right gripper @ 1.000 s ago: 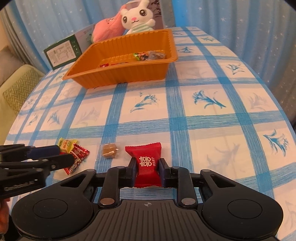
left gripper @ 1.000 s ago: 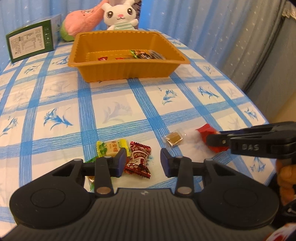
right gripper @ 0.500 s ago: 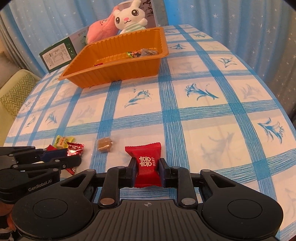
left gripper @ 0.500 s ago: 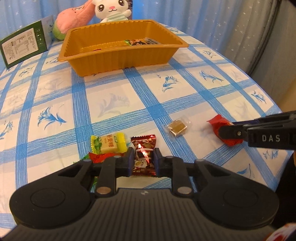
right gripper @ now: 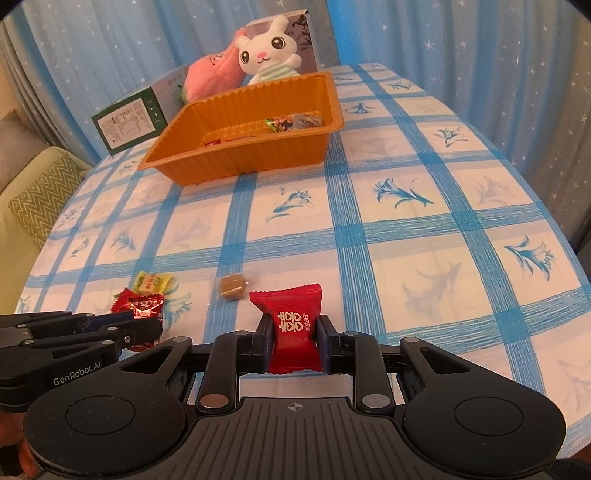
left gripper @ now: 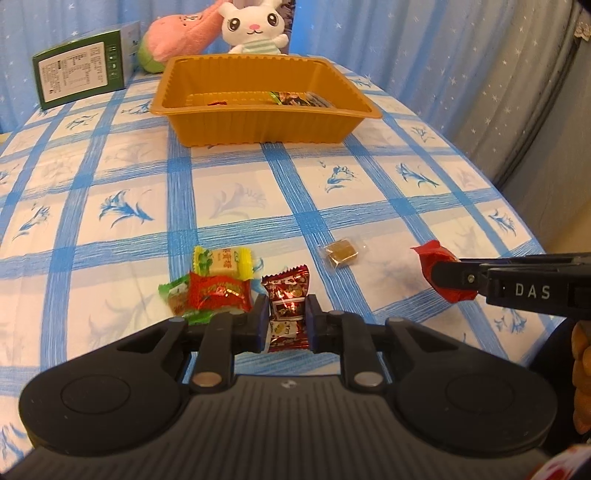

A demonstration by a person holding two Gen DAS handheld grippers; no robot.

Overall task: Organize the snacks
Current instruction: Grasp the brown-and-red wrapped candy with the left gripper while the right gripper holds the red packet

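Left wrist view showed the left gripper [left gripper: 287, 325], whose jaws had just been closing, gripping a dark candy [left gripper: 288, 308]; the right gripper [right gripper: 294, 343] gripped a red candy [right gripper: 293, 328].

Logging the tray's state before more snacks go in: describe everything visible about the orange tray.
The orange tray is a rectangular, thin glossy plastic container with ribbed walls and a flat flared rim. It sits upright on the checked tablecloth at the far end, before the white rabbit toy. A few wrapped snacks lie inside; neither claw touches it.
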